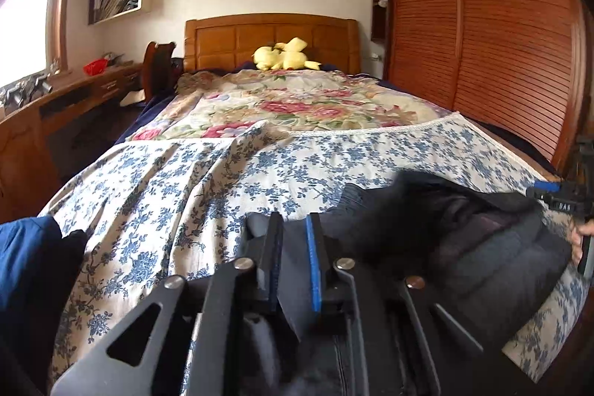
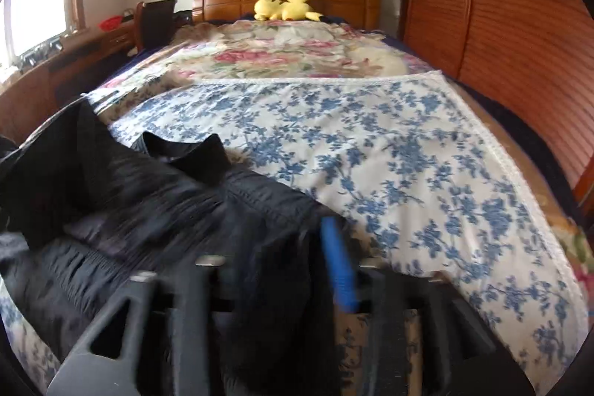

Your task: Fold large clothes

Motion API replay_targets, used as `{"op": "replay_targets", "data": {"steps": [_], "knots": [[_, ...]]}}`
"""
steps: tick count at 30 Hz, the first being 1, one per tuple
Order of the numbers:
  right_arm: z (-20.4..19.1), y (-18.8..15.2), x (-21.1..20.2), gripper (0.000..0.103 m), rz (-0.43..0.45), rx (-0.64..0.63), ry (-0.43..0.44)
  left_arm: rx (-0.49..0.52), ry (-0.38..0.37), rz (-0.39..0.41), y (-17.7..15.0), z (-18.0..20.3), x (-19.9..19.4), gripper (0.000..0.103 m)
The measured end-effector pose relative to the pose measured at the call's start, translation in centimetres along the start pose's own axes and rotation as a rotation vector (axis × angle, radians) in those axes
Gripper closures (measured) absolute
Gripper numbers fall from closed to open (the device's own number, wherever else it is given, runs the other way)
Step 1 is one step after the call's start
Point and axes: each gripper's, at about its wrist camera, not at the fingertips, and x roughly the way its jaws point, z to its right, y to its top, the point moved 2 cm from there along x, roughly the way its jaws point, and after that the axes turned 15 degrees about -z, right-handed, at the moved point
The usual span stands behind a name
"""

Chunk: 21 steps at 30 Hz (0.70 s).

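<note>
A large black padded jacket lies bunched near the foot of the bed on a blue-flowered white cloth. My left gripper is shut on a fold of the jacket's black fabric. In the right wrist view the jacket fills the lower left, blurred by motion. My right gripper is shut on the jacket's edge; its blue-padded finger shows, the other is hidden by fabric. The right gripper also shows at the far right of the left wrist view, at the jacket's other end.
A blue garment lies at the left edge. Beyond the cloth is a rose-patterned bedspread, a yellow plush toy and a wooden headboard. A louvred wardrobe stands right, a desk left.
</note>
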Motion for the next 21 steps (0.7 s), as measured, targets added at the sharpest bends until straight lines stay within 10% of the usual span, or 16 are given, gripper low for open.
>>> {"op": "replay_targets", "data": {"steps": [21], "knots": [[-15.8, 2.9, 1.2, 0.046, -0.08, -0.316, 0.038, 0.053, -0.126, -0.087, -4.9, 0.3, 0.8, 0.053]]}}
